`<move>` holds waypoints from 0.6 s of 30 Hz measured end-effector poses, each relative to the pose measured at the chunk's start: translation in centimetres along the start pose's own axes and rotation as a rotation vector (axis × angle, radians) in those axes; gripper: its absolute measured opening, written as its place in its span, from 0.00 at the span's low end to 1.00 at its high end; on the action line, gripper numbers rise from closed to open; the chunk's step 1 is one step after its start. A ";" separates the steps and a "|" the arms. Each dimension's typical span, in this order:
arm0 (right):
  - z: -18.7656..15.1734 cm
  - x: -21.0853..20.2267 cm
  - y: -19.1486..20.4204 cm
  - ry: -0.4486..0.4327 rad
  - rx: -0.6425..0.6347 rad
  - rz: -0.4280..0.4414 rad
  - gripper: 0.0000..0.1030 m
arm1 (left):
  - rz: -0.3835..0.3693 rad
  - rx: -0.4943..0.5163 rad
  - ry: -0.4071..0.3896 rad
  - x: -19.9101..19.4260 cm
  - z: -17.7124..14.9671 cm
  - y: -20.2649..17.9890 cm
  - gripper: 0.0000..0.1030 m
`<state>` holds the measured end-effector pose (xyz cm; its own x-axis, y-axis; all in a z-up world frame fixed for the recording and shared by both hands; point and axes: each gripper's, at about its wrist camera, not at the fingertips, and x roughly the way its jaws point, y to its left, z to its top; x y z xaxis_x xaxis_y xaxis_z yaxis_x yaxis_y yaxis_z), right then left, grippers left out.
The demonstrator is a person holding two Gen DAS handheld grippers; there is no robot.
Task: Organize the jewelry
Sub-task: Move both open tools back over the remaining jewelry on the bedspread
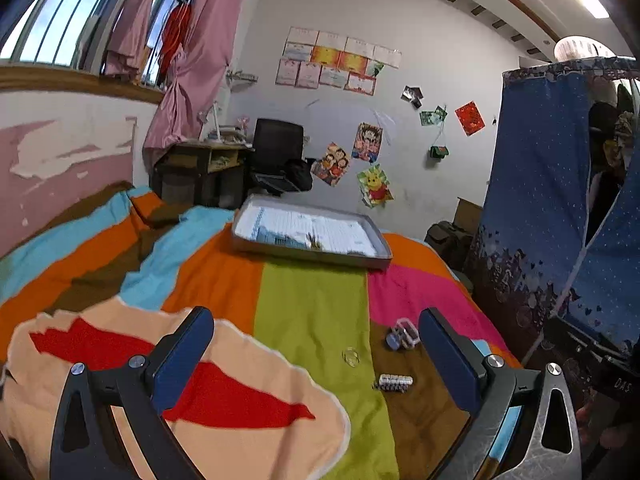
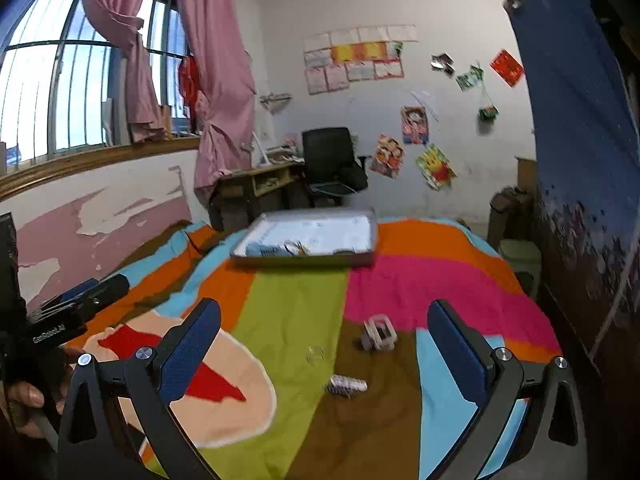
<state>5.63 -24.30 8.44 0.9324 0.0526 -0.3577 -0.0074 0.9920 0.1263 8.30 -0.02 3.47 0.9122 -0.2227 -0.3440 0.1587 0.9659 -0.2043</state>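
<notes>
Item: jewelry sorting on a bed, early stage by our reading. We hold the left tool (image 1: 316,354) and the right tool (image 2: 324,350) above the near end of the quilt (image 1: 312,300), each with its fingers spread wide and nothing between them. Landmark: the tray (image 1: 372,266), a shallow grey box with a pale lining, lying at the far end of the quilt. Inside it, near its front wall, we see a blue patch and a small tangle of what look like metal pieces (image 2: 296,247); too small to name. Well in front of the tray, on the brown and green stripes, three pieces lie loose: a pale clip (image 1: 404,334) nearest the tray, a clear ring (image 1: 351,356) to its left, and a beaded bracelet (image 1: 394,383) closest to us. We judge that some items may already be placed, and that these three remain to be carried over. Surface: soft quilt in orange, green, pink, blue and brown stripes, with a peach and red patch at left; small pieces may sink into it. Room: beyond the tray, a wooden desk (image 2: 260,184) and black chair (image 2: 330,160); posters on a white wall; pink curtains at a barred window; blue fabric wardrobe at right.
</notes>
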 end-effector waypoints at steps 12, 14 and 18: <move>-5.3 4.5 -1.9 0.156 0.092 -0.001 0.99 | 0.000 0.026 0.120 4.6 -3.5 1.7 1.00; -5.8 5.7 -2.2 0.177 0.107 -0.001 0.99 | -0.001 0.030 0.133 5.5 -3.7 1.8 1.00; -6.2 7.8 -2.4 0.205 0.135 0.002 0.99 | -0.008 0.040 0.151 7.8 -3.9 1.4 1.00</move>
<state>10.69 -25.60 -0.37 0.8392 0.0901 -0.5364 0.0526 0.9681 0.2449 14.14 -0.87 -3.07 0.8443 -0.2445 -0.4768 0.1831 0.9679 -0.1721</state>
